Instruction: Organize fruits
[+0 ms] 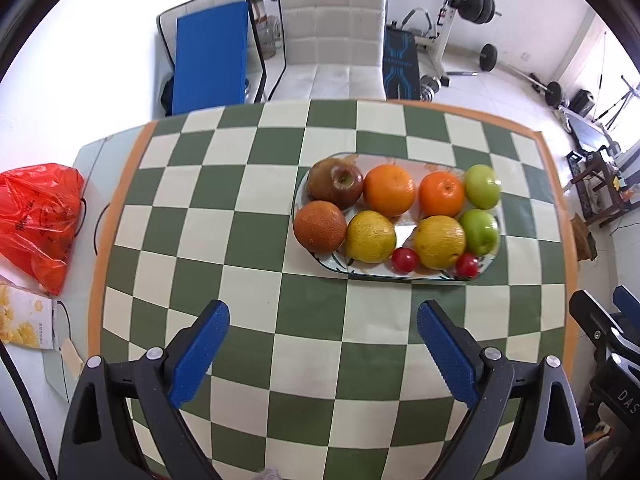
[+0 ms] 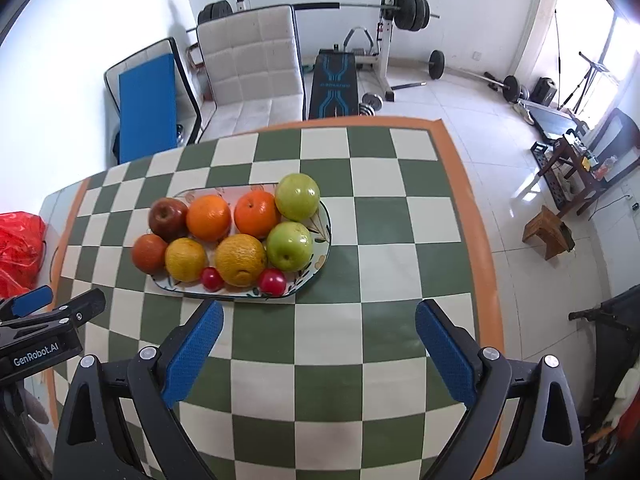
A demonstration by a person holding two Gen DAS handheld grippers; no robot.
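Checkered cloth (image 1: 248, 240) in green and cream is covering the table you are working over, its orange border running along the far and right edges. Sitting on it toward the far right corner is the oval plate (image 1: 404, 276), and all the fruit is lying on that plate in two rows. Along the far row you are seeing a red apple (image 1: 338, 184), two oranges (image 1: 389, 190) and a green apple (image 1: 482, 186). Along the near row are lying a dark reddish orange (image 1: 319, 226), two yellow citrus (image 1: 370, 236), a second green apple (image 1: 479, 231) and two small red fruits (image 1: 405, 259) at the near rim. You are holding your left gripper (image 1: 322, 344) and right gripper (image 2: 318, 340) released, jaws wide apart, hovering near the plate and touching nothing.
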